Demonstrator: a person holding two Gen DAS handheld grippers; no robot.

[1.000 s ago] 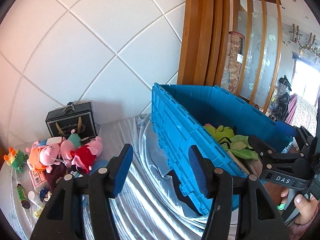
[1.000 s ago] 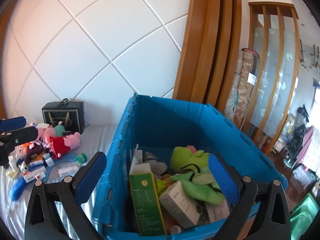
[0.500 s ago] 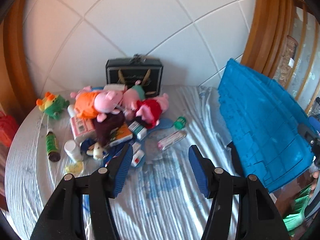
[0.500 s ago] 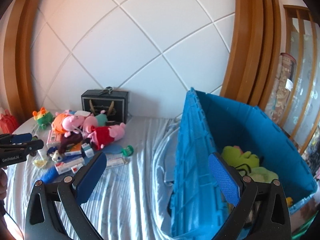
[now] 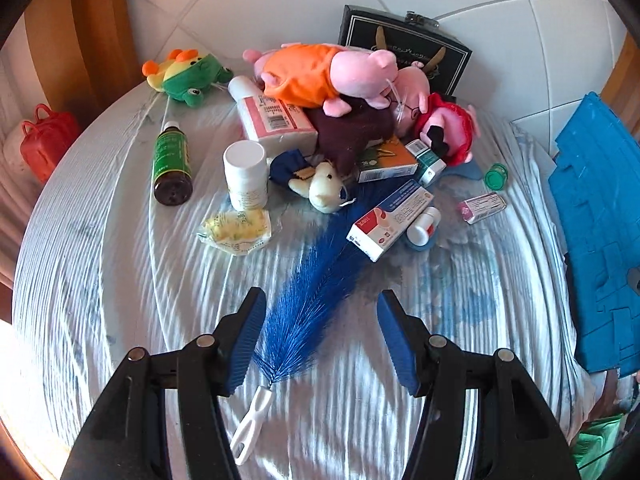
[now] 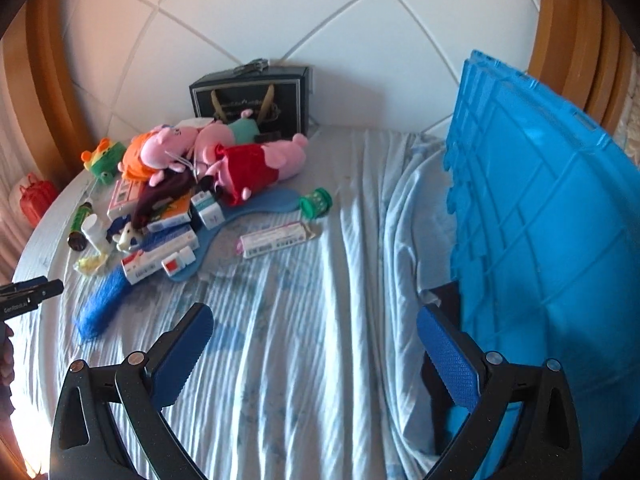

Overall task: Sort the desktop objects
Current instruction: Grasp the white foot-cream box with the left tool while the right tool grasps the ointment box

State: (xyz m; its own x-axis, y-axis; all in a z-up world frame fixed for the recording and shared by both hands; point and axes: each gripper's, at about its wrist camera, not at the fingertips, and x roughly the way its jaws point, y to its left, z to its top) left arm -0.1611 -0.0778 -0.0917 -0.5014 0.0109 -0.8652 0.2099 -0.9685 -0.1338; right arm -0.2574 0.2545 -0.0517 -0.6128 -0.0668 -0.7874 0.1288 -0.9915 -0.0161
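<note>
A long blue bottle brush [image 5: 320,280] with a white handle [image 5: 252,424] lies on the striped cloth. My left gripper [image 5: 320,304] hangs open just above it, with the bristles between the jaws and neither pad touching. Beyond it a pile holds plush pigs [image 5: 320,72], a red and white box [image 5: 388,224], a white jar [image 5: 245,172] and a green bottle [image 5: 171,160]. My right gripper [image 6: 312,320] is open over bare cloth, beside the blue crate [image 6: 540,220]. The brush [image 6: 100,304] and my left gripper [image 6: 28,292] also show at the left of the right wrist view.
A black gift box [image 5: 404,52] stands against the tiled wall behind the pile. A green frog plush [image 5: 188,76] and a red bag [image 5: 44,140] lie at the left. A green cap [image 6: 316,202] and a pink packet [image 6: 274,238] lie apart from the pile.
Both views have swung away from the crate's inside and down toward the pile. My left gripper has dropped until the brush lies between its jaws. Both grippers stayed open.
</note>
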